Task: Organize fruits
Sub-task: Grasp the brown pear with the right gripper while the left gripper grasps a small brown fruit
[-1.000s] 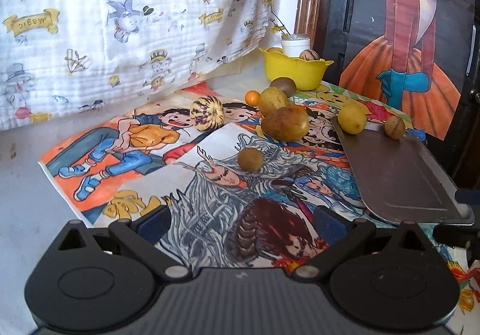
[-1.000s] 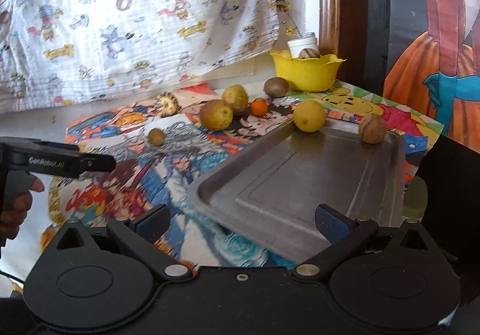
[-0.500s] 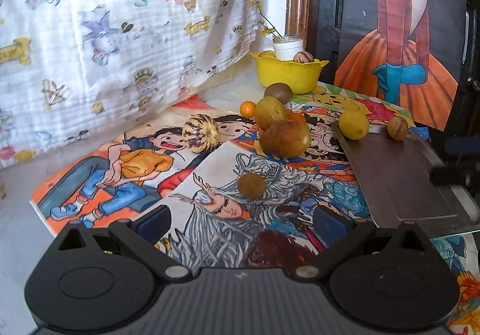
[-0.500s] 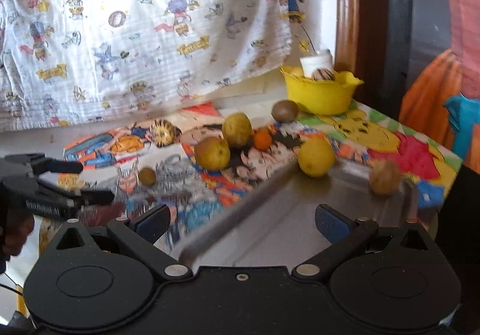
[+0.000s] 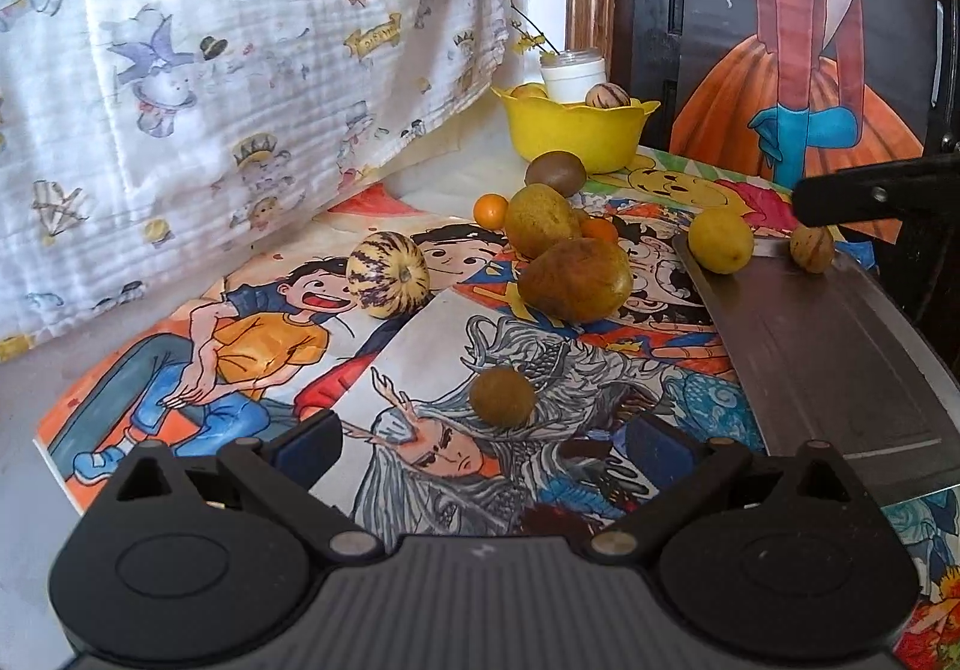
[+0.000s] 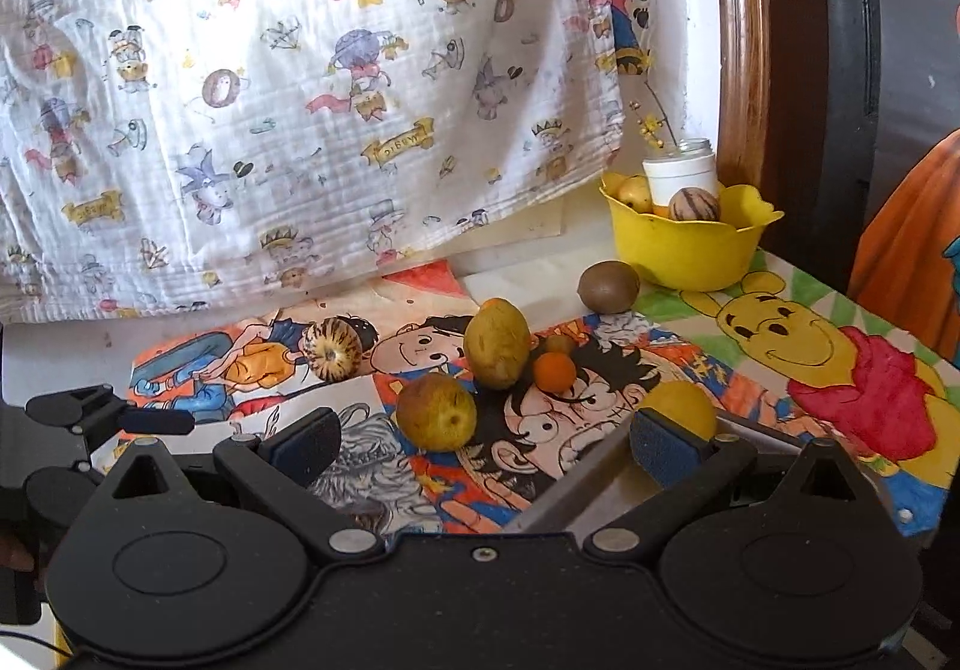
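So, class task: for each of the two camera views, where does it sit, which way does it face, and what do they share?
Left wrist: sits on the left gripper, low over the table, facing the small brown fruit, tray and right gripper; own open fingers show.
Right wrist: sits on the right gripper, facing the curtain; own open fingers and the left gripper show.
Shared: yellow bowl, striped fruit.

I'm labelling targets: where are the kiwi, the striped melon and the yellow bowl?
kiwi (image 5: pixel 555 172), left wrist view, middle of its brown skin.
striped melon (image 5: pixel 388 274), left wrist view, centre of its side.
yellow bowl (image 6: pixel 684 253), right wrist view, front wall.
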`<state>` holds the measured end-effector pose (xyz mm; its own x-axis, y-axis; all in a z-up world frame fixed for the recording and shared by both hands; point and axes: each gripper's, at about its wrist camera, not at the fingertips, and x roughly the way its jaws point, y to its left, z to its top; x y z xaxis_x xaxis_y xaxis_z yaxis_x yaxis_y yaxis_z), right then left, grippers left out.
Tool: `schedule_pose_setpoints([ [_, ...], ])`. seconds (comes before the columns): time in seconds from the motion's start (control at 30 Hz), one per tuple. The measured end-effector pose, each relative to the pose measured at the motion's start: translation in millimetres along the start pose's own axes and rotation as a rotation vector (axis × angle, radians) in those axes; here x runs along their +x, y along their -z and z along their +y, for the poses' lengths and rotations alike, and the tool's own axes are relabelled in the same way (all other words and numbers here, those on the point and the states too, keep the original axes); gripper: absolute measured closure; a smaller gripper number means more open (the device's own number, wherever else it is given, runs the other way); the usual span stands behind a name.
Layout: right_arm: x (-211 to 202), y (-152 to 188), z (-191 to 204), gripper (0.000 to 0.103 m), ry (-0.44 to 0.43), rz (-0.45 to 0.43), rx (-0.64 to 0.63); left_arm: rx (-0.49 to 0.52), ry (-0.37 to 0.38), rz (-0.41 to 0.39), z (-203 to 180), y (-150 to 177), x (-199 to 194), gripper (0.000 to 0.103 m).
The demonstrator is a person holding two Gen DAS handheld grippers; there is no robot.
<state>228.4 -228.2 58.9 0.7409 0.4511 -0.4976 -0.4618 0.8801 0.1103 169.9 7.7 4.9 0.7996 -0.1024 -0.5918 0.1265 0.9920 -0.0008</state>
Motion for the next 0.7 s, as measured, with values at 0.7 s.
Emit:
schedule_pose_setpoints([
  [0.7, 122, -7, 1, 0.013, -0.162, 0.149, 0.020, -0.052, 0.023, 0.056, 6, -8, 30, 0.018],
])
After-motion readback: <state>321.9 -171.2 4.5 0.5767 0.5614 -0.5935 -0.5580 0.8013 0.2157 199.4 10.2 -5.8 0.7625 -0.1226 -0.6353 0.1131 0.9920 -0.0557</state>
